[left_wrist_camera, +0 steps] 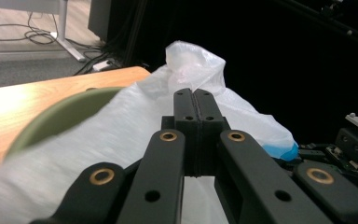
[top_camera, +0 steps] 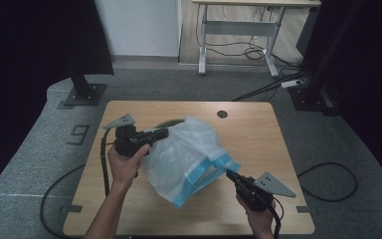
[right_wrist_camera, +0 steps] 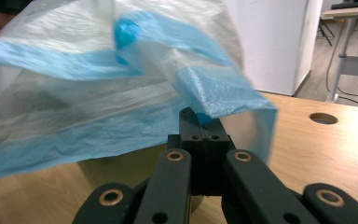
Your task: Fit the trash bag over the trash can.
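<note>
High view: translucent plastic bag point(top_camera: 189, 157) with blue rim hanging stretched above wooden table point(top_camera: 258, 134), partly hiding green bowl point(top_camera: 166, 122). Left gripper point(top_camera: 165, 133) pinching bag's upper edge, jaws closed on film. Right gripper point(top_camera: 228, 173) clamping blue rim point(right_wrist_camera: 209, 93), jaws closed on it.

1. The one sign I can read is a large grey figure "9" point(top_camera: 80, 134), marked on the grey carpet point(top_camera: 40, 149) just off the left edge of my wooden table point(top_camera: 258, 129), about level with its far half.
2. I can make out no lettering, label or brand on anything else in front of me.
</note>
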Demonstrator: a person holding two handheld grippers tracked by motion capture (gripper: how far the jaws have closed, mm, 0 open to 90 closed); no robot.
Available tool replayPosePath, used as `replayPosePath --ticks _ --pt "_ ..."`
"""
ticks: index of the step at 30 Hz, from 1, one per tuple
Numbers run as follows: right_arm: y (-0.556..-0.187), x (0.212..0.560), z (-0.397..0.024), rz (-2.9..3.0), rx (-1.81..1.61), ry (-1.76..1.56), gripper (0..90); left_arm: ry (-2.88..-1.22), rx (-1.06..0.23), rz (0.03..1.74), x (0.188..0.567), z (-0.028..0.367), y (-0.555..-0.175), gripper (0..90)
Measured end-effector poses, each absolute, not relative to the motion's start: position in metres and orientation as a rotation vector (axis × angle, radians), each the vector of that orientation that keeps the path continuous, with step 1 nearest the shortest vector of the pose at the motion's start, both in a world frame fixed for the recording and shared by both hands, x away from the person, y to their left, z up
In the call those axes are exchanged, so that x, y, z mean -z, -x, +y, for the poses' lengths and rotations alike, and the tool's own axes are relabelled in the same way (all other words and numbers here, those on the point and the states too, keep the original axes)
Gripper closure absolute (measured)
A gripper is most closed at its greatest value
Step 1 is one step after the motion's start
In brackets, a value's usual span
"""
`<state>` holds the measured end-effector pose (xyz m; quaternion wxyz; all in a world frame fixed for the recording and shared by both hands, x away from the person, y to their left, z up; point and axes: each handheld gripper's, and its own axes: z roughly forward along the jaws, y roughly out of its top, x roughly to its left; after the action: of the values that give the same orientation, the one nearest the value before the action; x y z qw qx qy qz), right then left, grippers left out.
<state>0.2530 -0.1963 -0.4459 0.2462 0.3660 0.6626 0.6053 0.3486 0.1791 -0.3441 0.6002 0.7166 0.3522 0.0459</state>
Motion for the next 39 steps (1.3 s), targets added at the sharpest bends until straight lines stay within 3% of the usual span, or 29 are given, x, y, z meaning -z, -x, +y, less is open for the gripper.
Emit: replayPosePath --ticks 29,39 --pt "-0.273 0.408 -0.245 1.699 -1.497 -1.000 89.2 -1.665 -0.153 0.878 0.355 0.237 -0.336 89.8" --pt "-0.261 0.414 -0.242 1.709 -1.573 -0.973 89.1 -1.672 -0.129 0.859 0.376 0.251 -0.320 89.7"
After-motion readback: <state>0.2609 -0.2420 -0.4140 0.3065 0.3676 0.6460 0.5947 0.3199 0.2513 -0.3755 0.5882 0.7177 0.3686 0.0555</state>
